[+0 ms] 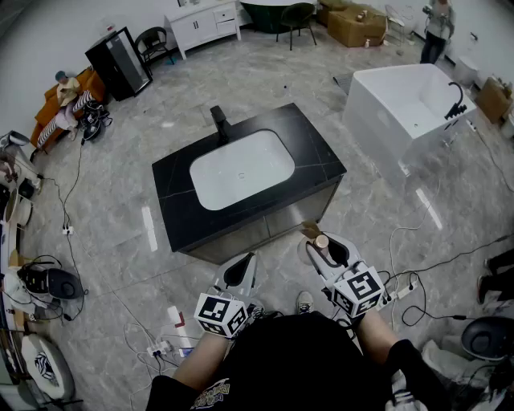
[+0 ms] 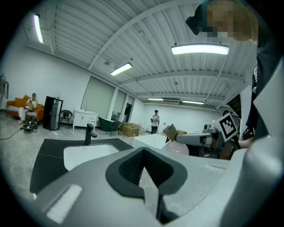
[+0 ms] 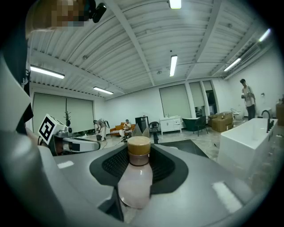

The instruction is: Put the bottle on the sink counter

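Observation:
A small bottle [image 3: 135, 181] of pale pink liquid with a tan cap stands upright between the jaws of my right gripper [image 3: 138, 156], which is shut on it. In the head view the bottle [image 1: 322, 241] and right gripper [image 1: 328, 249] hover over the floor, just in front of the near right corner of the black sink counter [image 1: 315, 157]. That counter holds a white basin [image 1: 241, 169] and a black faucet [image 1: 218, 123]. My left gripper [image 1: 244, 265] is held beside the right one, its jaws shut [image 2: 143, 156] with nothing between them. It faces the counter [image 2: 48, 156].
A white bathtub [image 1: 408, 104] stands at the right, beyond the counter. Cables and a power strip [image 1: 157, 347] lie on the grey floor near my feet. A black cabinet [image 1: 119, 63], an orange sofa with a seated person [image 1: 66, 95] and cardboard boxes [image 1: 356, 24] line the far walls.

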